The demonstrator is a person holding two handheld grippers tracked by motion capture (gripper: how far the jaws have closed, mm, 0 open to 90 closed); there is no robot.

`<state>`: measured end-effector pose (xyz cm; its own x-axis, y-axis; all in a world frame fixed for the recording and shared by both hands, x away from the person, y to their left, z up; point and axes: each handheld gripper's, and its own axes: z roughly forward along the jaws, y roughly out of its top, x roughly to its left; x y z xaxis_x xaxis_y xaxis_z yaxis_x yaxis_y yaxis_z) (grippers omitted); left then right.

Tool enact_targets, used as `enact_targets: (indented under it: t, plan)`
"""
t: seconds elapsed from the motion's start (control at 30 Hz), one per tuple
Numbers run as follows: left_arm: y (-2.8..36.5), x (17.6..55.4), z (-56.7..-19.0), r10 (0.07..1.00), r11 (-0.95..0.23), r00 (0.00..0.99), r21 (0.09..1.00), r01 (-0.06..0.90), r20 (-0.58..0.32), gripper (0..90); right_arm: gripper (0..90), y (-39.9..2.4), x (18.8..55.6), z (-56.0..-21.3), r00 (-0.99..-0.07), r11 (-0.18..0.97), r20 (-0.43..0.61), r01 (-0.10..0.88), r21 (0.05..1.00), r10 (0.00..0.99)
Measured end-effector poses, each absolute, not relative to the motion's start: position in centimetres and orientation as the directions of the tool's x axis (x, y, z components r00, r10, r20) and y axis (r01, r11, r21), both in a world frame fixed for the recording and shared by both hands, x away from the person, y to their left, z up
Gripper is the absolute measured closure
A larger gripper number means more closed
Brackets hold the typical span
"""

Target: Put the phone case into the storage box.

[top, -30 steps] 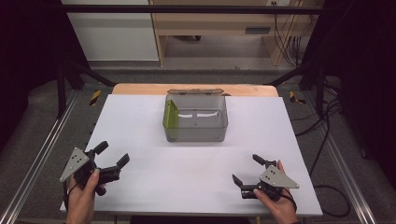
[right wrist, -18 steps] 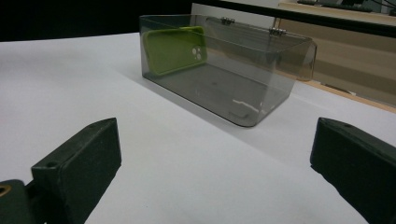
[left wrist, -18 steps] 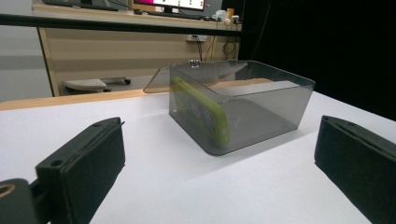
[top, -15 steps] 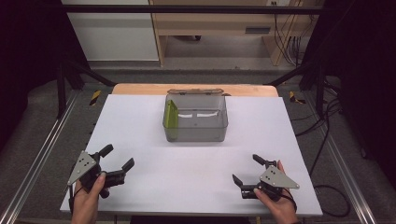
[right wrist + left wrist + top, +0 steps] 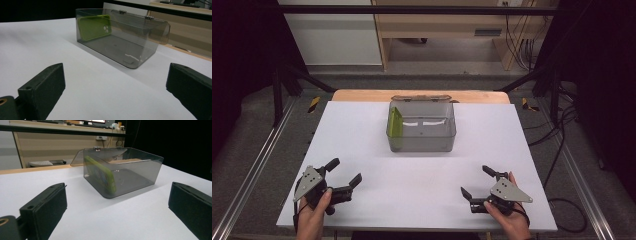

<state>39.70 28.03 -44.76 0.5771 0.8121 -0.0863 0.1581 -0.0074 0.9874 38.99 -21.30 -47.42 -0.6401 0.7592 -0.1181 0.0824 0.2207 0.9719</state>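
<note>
One clear box (image 5: 422, 127) sits mid-table, well ahead of both grippers, one green phone case (image 5: 395, 122) on edge inside by its left wall. Two grippers, left gripper (image 5: 343, 175) and right gripper (image 5: 477, 182), both spread wide, nothing held.

Two black jaws of the tongs (image 5: 115, 95) rise from the bottom corners, set wide apart with nothing between them. They hover low over a white counter (image 5: 37, 42). Ahead, well apart from the jaws, stands a clear smoky box (image 5: 130, 50) with its hinged lid folded back behind it. Inside the box, a green phone case (image 5: 93, 27) stands on its long edge, leaning against the left end wall, its camera holes facing inward. A wooden edge runs along the counter's far side.
</note>
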Motion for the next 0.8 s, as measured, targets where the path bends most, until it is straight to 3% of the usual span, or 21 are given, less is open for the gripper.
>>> enact_targets:
  t: [0.8]
  plan:
    - [27.9, 38.9, -46.5, 0.819, -0.011, 0.571, 0.993, 0.121, -0.061, 1.8, 3.0, -22.6, 39.1, -47.4, -0.616, 0.207, -0.117, 0.076, 0.975, 0.779]
